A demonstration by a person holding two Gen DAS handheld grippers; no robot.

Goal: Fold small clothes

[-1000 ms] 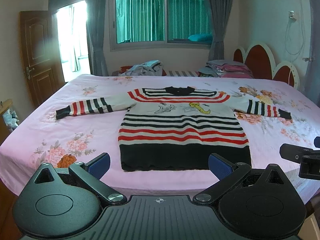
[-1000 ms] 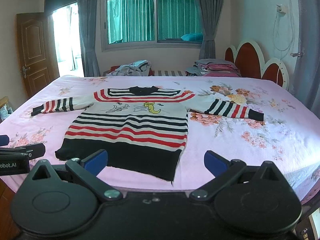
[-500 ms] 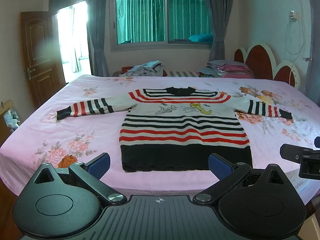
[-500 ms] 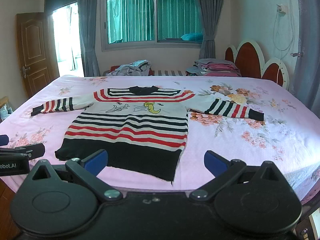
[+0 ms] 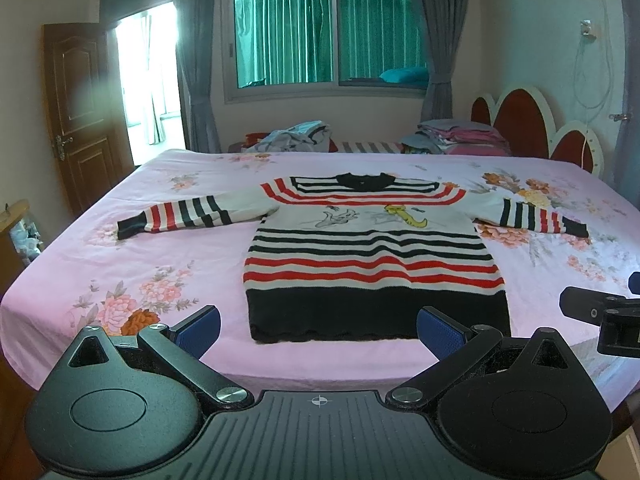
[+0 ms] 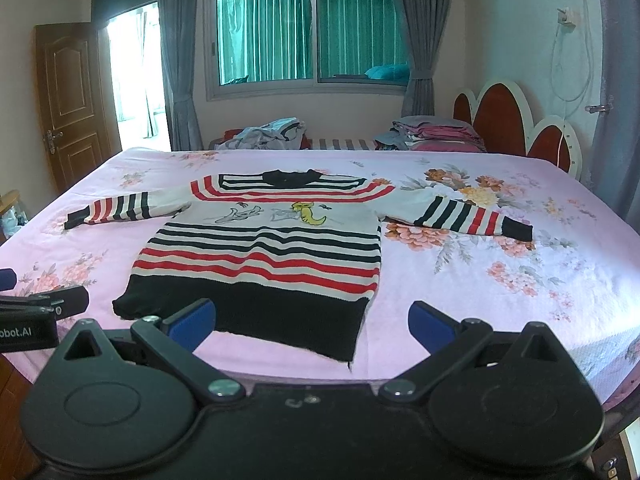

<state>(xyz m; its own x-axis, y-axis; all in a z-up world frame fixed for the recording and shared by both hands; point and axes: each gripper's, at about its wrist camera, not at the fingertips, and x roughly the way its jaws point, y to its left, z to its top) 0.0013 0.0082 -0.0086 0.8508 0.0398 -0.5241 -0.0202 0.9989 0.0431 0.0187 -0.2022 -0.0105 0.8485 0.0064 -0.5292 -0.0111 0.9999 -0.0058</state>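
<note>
A small knit sweater (image 5: 372, 256) (image 6: 264, 256) with red, black and white stripes and a black hem lies flat, front up, on the pink floral bed (image 5: 132, 272) (image 6: 500, 300). Both sleeves are spread out to the sides. My left gripper (image 5: 318, 330) hovers open at the bed's near edge, just short of the hem, holding nothing. My right gripper (image 6: 310, 324) is open too, in front of the hem's right corner, with nothing between its blue pads. Each gripper shows at the edge of the other's view.
Loose clothes (image 5: 296, 138) and a folded stack (image 5: 460, 136) sit beyond the bed's far edge under the window. A red and white headboard (image 5: 532, 128) stands at the right. A wooden door (image 5: 76, 116) is at the left.
Almost nothing differs: the left view has crept a little so the sweater sits slightly lower and to the right. Both grippers stay open and apart from the cloth.
</note>
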